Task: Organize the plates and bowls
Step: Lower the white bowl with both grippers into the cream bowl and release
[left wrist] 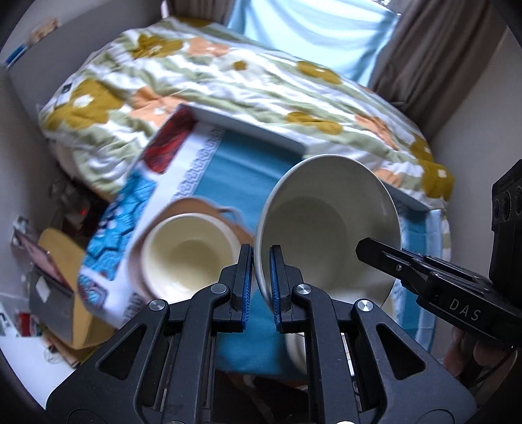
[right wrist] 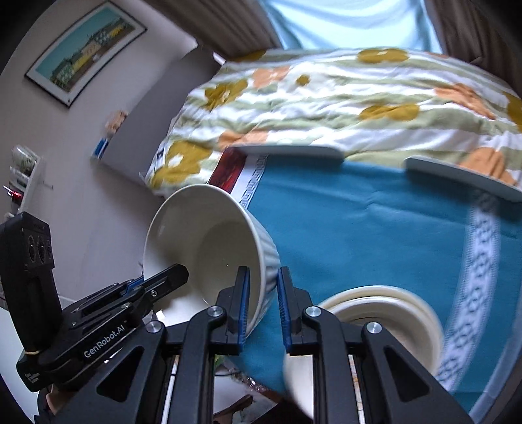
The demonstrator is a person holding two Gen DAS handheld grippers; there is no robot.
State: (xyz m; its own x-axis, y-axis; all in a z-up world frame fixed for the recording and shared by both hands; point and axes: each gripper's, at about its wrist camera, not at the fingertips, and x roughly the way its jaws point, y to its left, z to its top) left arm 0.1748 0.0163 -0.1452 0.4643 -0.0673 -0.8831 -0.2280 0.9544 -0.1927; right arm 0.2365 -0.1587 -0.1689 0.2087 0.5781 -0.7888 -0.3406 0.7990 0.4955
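Bowl [left wrist: 182, 257] on towel [left wrist: 235, 169], quilt [left wrist: 228, 84] behind.

- A home bedroom.
- A bed under a floral quilt [right wrist: 342, 107] fills most of the room.
- Brown curtains [left wrist: 434, 55] frame a pale window blind [right wrist: 349, 22].
- A framed picture [right wrist: 83, 52] hangs on the plain wall.
- A small white shelf [right wrist: 24, 173] holds oddments.
- A blue patterned cloth [right wrist: 359, 228] covers a low table beside the bed.

Floral quilt [right wrist: 326, 107] on bed, brown curtains [left wrist: 434, 55] flanking bright window [right wrist: 345, 22], framed picture [right wrist: 84, 52] on wall.
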